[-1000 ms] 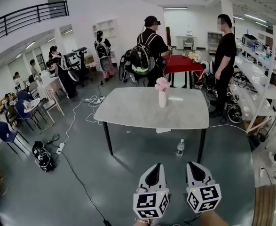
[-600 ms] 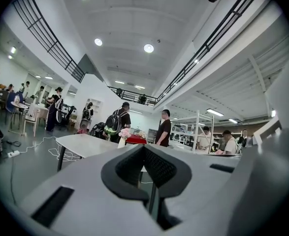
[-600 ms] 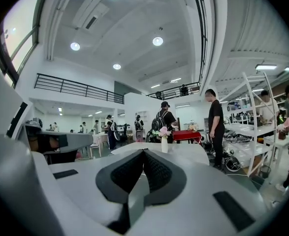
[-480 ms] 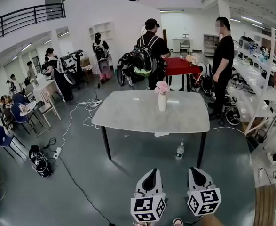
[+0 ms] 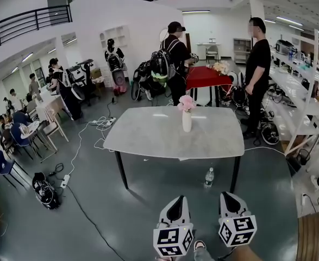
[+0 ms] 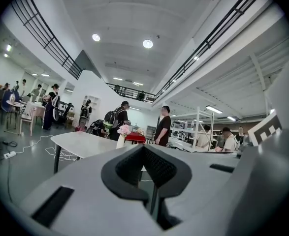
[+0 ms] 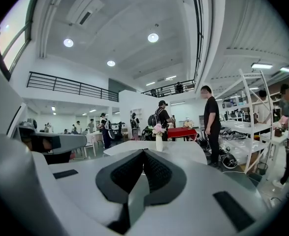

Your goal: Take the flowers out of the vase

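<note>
A white vase point(image 5: 187, 120) with pink flowers point(image 5: 187, 103) stands upright near the far side of a light grey table point(image 5: 148, 137). The flowers point(image 7: 158, 129) and vase point(image 7: 159, 142) also show in the right gripper view, and the flowers point(image 6: 124, 129) in the left gripper view. My left gripper point(image 5: 177, 201) and right gripper point(image 5: 229, 196) are low in the head view, side by side, well short of the table. Both are shut with nothing between their jaws.
A plastic bottle point(image 5: 208, 176) stands on the floor under the table's near right. Two people point(image 5: 174, 58) stand behind the table, by a red table point(image 5: 205, 76). Shelving point(image 5: 306, 86) lines the right side. Cables and a power strip point(image 5: 64, 181) lie on the floor at left.
The table and vase have drawn slightly closer and lower in the head view. Both grippers have sunk a little in the frame; a shoe tip now shows between them.
</note>
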`<control>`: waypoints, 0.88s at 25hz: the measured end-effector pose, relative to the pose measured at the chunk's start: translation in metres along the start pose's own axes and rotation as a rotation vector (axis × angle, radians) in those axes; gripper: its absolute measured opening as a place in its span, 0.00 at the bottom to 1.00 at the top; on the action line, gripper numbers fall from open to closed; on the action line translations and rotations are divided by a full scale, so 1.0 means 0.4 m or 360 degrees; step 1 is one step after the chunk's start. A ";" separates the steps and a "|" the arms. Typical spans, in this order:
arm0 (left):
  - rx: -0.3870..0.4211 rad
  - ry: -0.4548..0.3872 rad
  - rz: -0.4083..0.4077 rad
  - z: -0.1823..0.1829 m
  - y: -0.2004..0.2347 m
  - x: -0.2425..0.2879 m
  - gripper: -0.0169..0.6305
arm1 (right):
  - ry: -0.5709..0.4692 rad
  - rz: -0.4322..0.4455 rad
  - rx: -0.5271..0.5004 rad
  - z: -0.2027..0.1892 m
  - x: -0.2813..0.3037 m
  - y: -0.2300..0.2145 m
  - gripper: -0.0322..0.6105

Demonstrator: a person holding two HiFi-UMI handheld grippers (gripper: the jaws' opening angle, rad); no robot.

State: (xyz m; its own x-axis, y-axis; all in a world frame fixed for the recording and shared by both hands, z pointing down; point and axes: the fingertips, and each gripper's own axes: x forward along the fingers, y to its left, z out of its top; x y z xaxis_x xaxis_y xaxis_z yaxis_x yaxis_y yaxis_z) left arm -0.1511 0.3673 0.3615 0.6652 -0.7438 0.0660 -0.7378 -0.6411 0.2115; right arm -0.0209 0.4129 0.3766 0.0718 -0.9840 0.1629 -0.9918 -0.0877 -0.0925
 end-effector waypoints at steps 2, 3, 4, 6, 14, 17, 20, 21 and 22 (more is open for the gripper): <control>0.0011 0.0005 0.0002 0.006 0.011 0.033 0.03 | -0.0004 0.0009 0.0002 0.011 0.038 -0.006 0.08; 0.0016 0.0003 0.0005 0.012 0.017 0.050 0.03 | -0.0005 0.0016 0.0001 0.017 0.057 -0.010 0.08; 0.0019 -0.0002 0.0011 0.019 0.022 0.069 0.03 | -0.0003 0.0025 0.0000 0.022 0.076 -0.014 0.08; 0.0020 -0.0011 0.0022 0.033 0.030 0.106 0.03 | 0.0009 0.0041 -0.0005 0.030 0.113 -0.028 0.08; 0.0023 0.0004 0.0060 0.050 0.056 0.250 0.03 | 0.0050 0.0077 -0.0007 0.055 0.253 -0.104 0.08; 0.0038 0.0000 0.0072 0.069 0.064 0.300 0.03 | 0.0056 0.0089 -0.0006 0.073 0.303 -0.129 0.08; 0.0042 -0.0011 0.0093 0.082 0.074 0.349 0.03 | 0.0057 0.0111 -0.0009 0.088 0.356 -0.153 0.08; 0.0043 -0.0015 0.0101 0.085 0.078 0.366 0.03 | 0.0056 0.0121 -0.0009 0.092 0.374 -0.160 0.08; 0.0044 -0.0017 0.0109 0.087 0.082 0.383 0.03 | 0.0055 0.0131 -0.0009 0.096 0.392 -0.167 0.08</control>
State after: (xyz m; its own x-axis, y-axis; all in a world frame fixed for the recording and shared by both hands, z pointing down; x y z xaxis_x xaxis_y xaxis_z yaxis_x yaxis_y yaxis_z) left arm -0.0774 0.2258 0.3445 0.6119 -0.7880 0.0688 -0.7845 -0.5935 0.1798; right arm 0.0608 0.2583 0.3705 -0.0136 -0.9819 0.1887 -0.9948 -0.0057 -0.1012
